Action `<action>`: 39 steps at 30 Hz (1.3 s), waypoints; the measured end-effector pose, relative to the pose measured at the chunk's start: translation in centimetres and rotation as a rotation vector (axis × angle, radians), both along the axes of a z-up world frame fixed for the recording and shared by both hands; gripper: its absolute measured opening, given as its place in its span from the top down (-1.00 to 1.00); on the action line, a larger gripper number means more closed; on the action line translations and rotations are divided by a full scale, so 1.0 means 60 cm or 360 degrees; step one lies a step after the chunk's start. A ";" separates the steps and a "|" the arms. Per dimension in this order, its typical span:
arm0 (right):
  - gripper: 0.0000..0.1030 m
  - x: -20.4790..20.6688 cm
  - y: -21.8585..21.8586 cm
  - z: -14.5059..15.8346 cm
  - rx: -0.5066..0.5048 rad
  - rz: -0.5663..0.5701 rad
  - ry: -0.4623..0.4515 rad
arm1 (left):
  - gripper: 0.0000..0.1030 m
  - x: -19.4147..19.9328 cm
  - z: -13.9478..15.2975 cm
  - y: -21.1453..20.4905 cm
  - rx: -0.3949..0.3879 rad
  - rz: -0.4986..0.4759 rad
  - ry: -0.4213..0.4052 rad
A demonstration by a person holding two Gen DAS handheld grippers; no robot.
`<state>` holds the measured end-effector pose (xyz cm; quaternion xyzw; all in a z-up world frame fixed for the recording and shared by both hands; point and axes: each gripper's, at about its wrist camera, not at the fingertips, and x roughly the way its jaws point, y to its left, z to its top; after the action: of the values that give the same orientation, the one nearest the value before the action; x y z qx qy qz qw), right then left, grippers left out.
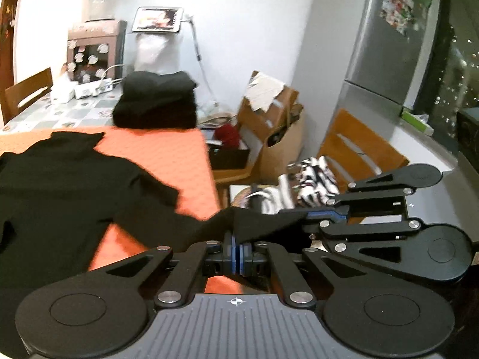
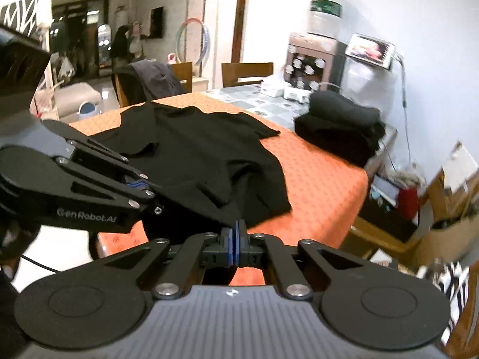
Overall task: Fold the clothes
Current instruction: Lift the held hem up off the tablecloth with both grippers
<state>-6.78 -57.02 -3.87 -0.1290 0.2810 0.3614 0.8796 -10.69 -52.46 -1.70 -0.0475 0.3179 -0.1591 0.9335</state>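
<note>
Left wrist view: the left tongs are pressed together, pinching a fold of the black garment's edge. From there the cloth runs back and to the left onto the orange-covered counter, where most of it lies spread. The right tongs reach in from the right, turned on their side, clamped on the same raised edge just beside the left pair.

Right wrist view: the right tongs pinch the garment at the near counter edge. The left tongs enter from the left, angled down onto the cloth. A folded black pile sits farther back.
</note>
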 end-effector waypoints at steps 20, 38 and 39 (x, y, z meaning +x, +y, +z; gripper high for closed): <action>0.88 -0.097 -0.387 -0.028 0.0081 0.0110 -0.0051 | 0.91 -0.090 0.030 -0.342 0.0166 0.0250 -0.0057; 0.95 -0.118 -0.326 0.007 -0.0226 0.0444 -0.0502 | 0.69 -0.077 0.039 -0.337 0.0137 0.0327 -0.0074; 0.95 -0.113 -0.328 0.013 -0.0191 0.0439 -0.0471 | 0.61 -0.084 0.037 -0.330 0.0091 0.0364 -0.0084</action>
<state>-13.54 -76.71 -3.11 -0.2701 0.1495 0.4380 0.8443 -15.71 -72.28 0.55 -0.0526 0.2900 -0.0438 0.9546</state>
